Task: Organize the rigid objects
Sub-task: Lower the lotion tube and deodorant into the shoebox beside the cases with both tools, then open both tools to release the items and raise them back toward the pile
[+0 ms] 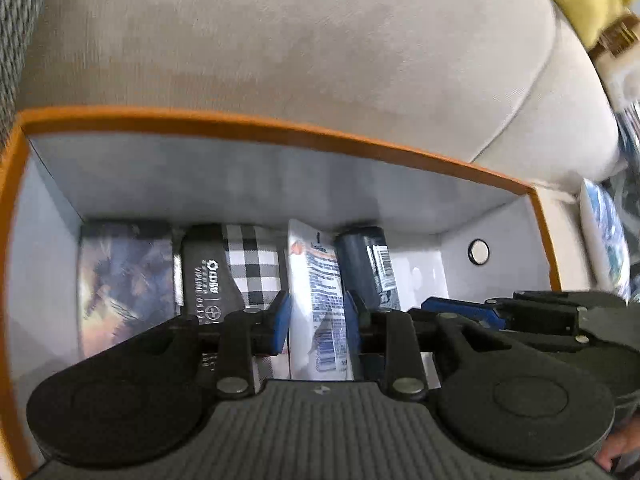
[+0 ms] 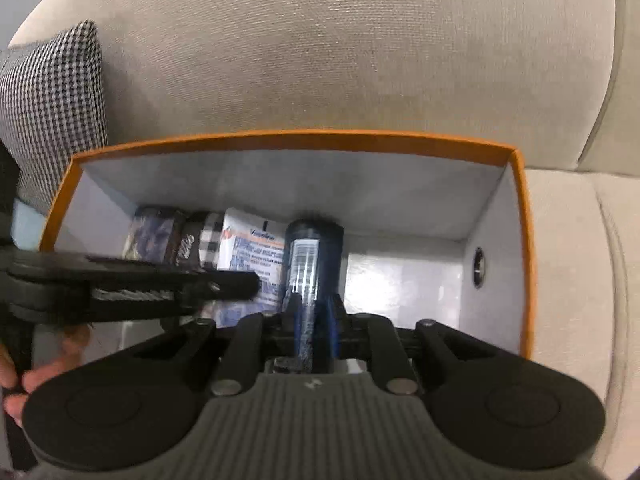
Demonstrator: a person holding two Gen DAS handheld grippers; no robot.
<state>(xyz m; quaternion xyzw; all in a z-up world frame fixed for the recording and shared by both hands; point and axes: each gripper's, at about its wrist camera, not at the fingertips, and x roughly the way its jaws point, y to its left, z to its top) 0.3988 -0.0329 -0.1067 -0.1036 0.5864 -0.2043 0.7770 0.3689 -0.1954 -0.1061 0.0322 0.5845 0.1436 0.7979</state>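
Pads of the left gripper (image 1: 316,320) flank a white tube (image 1: 316,280) loosely; the right gripper (image 2: 314,312) pinches a dark bottle (image 2: 314,256) inside the orange box (image 2: 520,240).

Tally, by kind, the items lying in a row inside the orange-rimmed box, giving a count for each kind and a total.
Flat packs: 3, namely picture-printed pack, black pack, checked pack
White tube: 1
Dark blue bottle: 1
Total: 5
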